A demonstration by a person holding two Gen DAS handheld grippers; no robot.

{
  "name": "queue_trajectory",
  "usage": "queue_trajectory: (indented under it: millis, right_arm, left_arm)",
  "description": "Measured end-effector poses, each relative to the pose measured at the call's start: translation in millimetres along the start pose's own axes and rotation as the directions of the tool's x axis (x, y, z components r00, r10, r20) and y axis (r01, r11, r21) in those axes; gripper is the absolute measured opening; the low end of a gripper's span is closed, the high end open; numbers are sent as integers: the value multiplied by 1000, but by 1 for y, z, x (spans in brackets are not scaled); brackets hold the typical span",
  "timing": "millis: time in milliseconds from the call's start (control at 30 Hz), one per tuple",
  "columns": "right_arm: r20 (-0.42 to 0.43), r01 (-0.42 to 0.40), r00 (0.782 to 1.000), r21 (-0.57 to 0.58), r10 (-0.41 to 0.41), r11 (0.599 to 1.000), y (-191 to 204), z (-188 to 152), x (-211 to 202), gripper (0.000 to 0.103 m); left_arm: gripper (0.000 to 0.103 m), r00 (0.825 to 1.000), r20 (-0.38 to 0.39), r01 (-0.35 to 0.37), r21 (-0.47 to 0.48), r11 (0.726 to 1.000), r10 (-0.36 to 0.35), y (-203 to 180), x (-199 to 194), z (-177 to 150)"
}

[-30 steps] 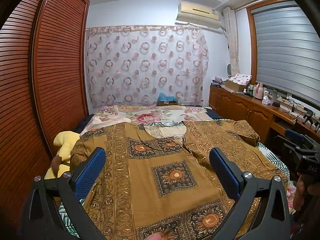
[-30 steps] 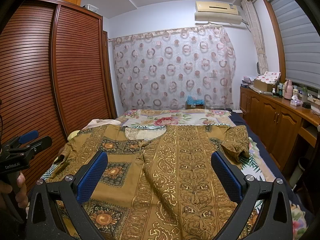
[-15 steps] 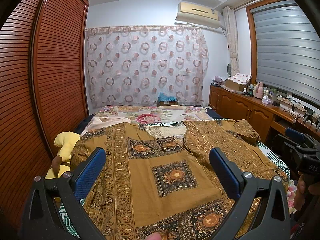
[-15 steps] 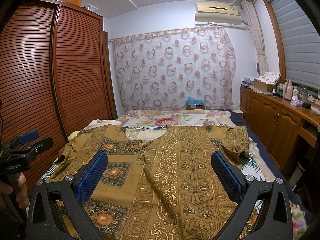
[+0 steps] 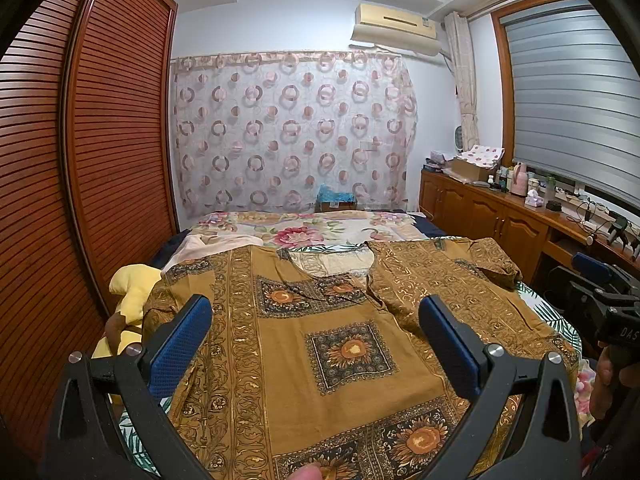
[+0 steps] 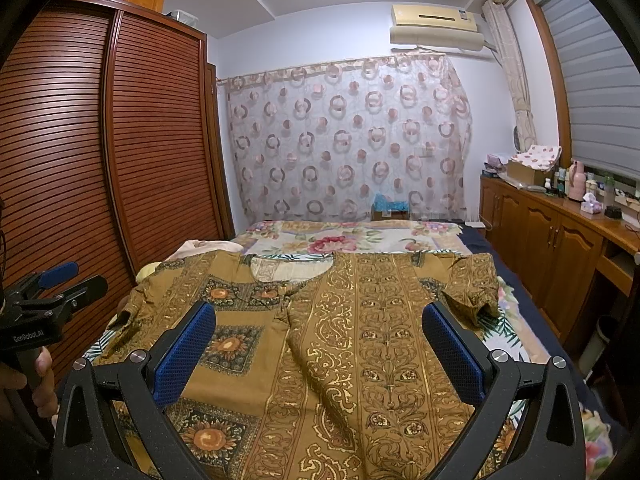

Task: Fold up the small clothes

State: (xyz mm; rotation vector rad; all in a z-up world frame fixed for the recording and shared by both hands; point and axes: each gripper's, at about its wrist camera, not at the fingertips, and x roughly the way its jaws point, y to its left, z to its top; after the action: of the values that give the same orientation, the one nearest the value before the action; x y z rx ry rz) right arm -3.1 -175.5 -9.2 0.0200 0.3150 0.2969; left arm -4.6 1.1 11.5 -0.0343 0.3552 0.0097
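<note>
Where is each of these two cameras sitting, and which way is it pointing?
Left wrist: sits on the left gripper, facing along its open fingers over the shirt on the bed; the right gripper shows at right.
Right wrist: sits on the right gripper, open, facing the same way; the left gripper shows at left.
Shared: shirt, curtain, wardrobe.

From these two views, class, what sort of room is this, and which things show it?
A bedroom, most likely: a bed with a floral bedspread, a louvred wooden wardrobe, and a brown patterned shirt spread out for folding.
</note>
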Motion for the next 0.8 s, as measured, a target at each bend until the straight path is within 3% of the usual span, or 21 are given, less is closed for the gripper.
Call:
queue_trajectory:
  millis: [800]
  right_arm:
    - [1, -1, 1000, 1, 1, 1000, 0, 0, 0, 103]
  left_arm:
    - [103, 1000, 3, -2, 3, 1000, 2, -2, -1, 1]
